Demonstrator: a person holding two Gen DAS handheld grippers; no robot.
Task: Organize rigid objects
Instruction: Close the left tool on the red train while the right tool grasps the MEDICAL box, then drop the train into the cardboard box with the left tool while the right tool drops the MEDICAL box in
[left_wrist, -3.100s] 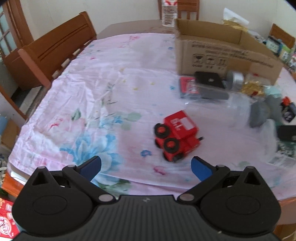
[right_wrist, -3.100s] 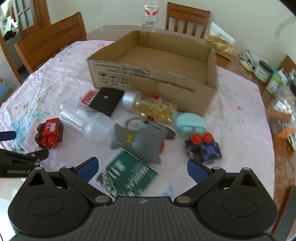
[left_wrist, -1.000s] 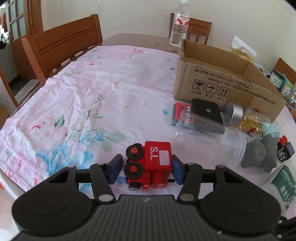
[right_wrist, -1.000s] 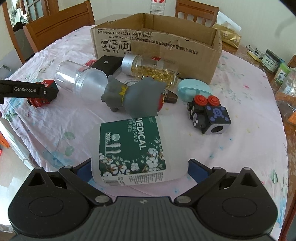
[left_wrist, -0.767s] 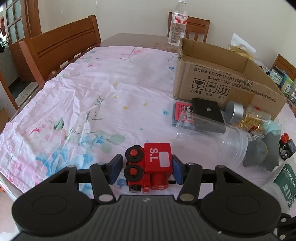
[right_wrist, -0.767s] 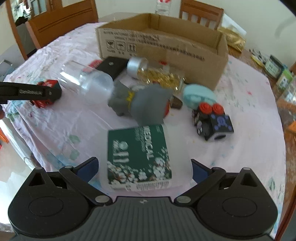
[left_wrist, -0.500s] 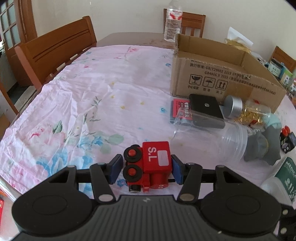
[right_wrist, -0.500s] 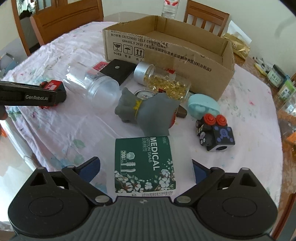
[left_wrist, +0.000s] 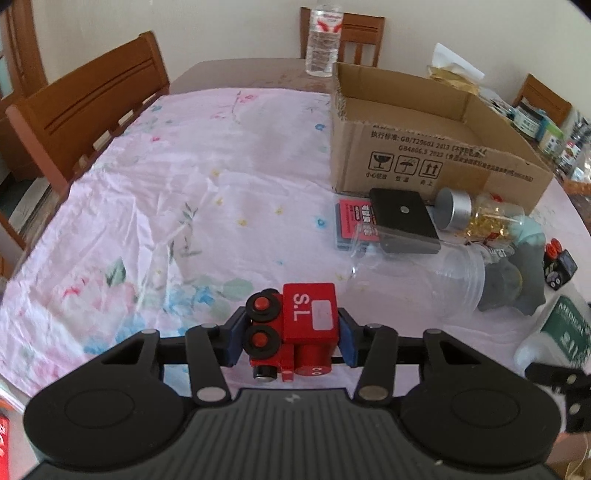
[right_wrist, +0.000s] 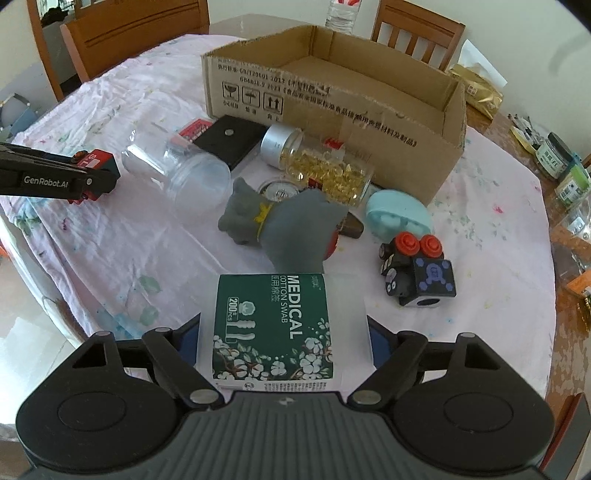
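My left gripper (left_wrist: 291, 338) is shut on a red toy train (left_wrist: 308, 314) marked "S.L", its blue pads pressed on both sides of it, just above the pink floral cloth. In the right wrist view the same train (right_wrist: 96, 159) shows at the far left. My right gripper (right_wrist: 284, 341) is closing on a clear box of medical cotton swabs (right_wrist: 273, 325) with a green label, and its pads meet the box's two sides. An open cardboard box (right_wrist: 332, 99) stands behind the clutter.
Between the grippers and the cardboard box lie a clear plastic jar (right_wrist: 177, 173), a capsule jar (right_wrist: 321, 170), a grey plush toy (right_wrist: 280, 221), a teal case (right_wrist: 399, 218), a black toy train (right_wrist: 417, 273) and a flat black box (right_wrist: 229, 140). Wooden chairs (left_wrist: 92, 103) ring the table.
The right jaws have come in from wide open until they meet the swab box's sides. The left gripper stays clamped on the red train, which has rolled slightly.
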